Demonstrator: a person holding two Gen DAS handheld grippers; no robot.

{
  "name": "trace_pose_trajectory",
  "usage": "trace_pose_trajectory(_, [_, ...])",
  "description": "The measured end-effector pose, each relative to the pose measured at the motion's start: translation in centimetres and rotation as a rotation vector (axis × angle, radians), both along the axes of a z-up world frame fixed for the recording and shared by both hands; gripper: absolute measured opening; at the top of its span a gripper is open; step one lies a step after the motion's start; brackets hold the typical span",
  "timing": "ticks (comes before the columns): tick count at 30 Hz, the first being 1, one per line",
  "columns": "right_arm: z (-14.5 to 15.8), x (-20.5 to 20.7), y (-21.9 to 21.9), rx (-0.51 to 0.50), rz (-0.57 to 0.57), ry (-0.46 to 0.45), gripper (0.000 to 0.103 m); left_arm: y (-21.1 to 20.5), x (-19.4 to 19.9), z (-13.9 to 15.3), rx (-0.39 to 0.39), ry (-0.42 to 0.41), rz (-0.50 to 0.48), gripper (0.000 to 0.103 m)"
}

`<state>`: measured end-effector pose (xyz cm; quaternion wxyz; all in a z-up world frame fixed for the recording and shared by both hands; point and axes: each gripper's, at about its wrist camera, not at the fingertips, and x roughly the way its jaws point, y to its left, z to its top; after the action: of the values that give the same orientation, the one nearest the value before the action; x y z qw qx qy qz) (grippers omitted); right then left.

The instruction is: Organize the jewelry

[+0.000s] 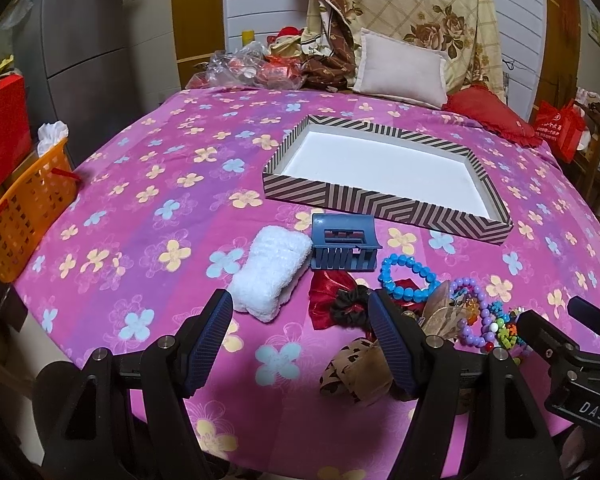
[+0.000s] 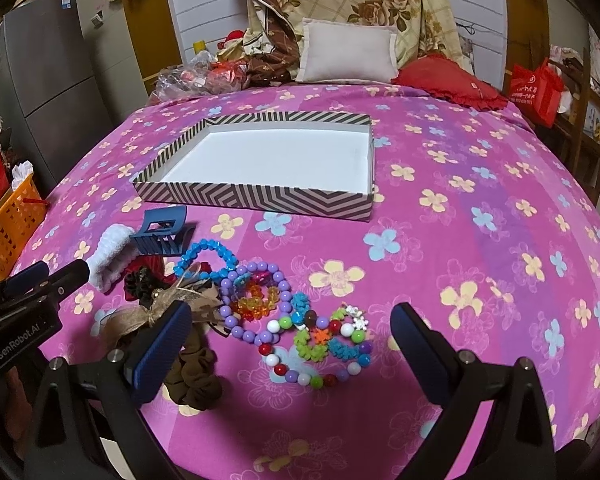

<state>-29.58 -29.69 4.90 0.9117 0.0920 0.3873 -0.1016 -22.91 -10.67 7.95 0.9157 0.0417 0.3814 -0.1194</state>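
A striped, white-lined box [image 1: 340, 196] [image 2: 260, 198] lies empty on the pink flowered bedspread. In front of it lie a blue hair claw [image 1: 342, 246] [image 2: 162, 232], a white fluffy scrunchie [image 1: 270, 272] [image 2: 108, 254], a turquoise bead bracelet [image 1: 408, 276] [image 2: 204, 256], a purple bead bracelet [image 2: 256, 300] [image 1: 476, 320], a multicoloured bead bracelet [image 2: 320, 360], a red and black scrunchie [image 1: 340, 300] and brown scrunchies [image 1: 360, 372] [image 2: 196, 376]. My left gripper [image 1: 300, 312] hangs open just short of the red scrunchie. My right gripper [image 2: 292, 320] is open over the bead bracelets.
An orange basket [image 1: 24, 216] [image 2: 8, 220] stands off the bed's left edge. Pillows [image 1: 404, 68] [image 2: 348, 54], a red cushion [image 2: 452, 80] and plastic bags [image 1: 252, 68] pile at the far end. A red bag [image 2: 536, 88] sits at the right.
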Motion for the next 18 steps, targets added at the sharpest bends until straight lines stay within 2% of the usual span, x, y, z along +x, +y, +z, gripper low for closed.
trace_pose_trajectory(18, [-0.44,0.89,0.53,0.002,0.020,0.014,0.101,0.43,0.70,-0.47,0.001,0.018,0.006,0.066])
